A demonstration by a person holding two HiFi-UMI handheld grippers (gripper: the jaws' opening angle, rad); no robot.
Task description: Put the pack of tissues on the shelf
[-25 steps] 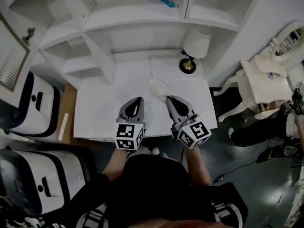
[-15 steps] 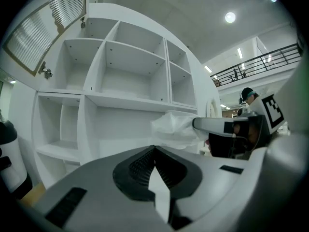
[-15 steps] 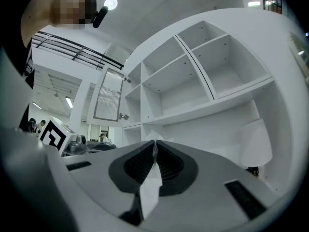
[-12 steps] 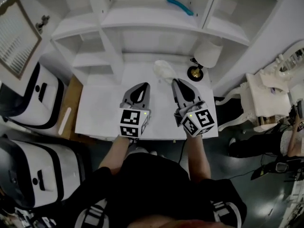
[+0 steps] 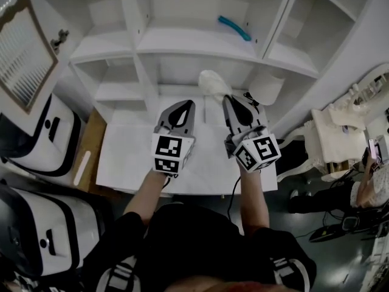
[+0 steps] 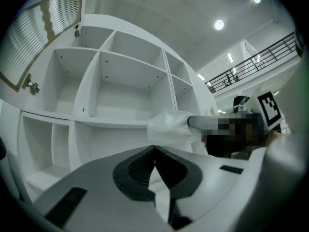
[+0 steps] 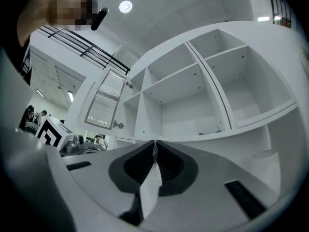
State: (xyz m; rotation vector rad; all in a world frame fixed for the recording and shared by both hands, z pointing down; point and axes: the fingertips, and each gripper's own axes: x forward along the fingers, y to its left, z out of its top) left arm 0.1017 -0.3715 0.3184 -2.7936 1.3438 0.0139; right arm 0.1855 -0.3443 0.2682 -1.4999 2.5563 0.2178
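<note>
The pack of tissues [image 5: 213, 83], a soft white bundle, hangs in the air in front of the white shelf unit [image 5: 194, 41], about level with its lower board. My right gripper [image 5: 230, 100] is shut on its near edge; in the right gripper view a thin white flap of the wrapper [image 7: 152, 180] is pinched between the jaws [image 7: 154, 144]. My left gripper [image 5: 186, 104] is raised beside it, shut with nothing in it. In the left gripper view the pack [image 6: 166, 125] shows to the right, ahead of the closed jaws [image 6: 154, 148].
A teal object [image 5: 234, 27] lies on an upper shelf board. A white lamp [image 5: 267, 89] stands at the desk's back right. The white desk [image 5: 127, 157] is below the grippers. White-and-black machines [image 5: 36, 132] stand left, a white chair [image 5: 331, 129] right.
Both grippers have risen from over the desk toward the shelf, the right one carrying the pack up with it. The head view has tilted up to show more of the shelf.
</note>
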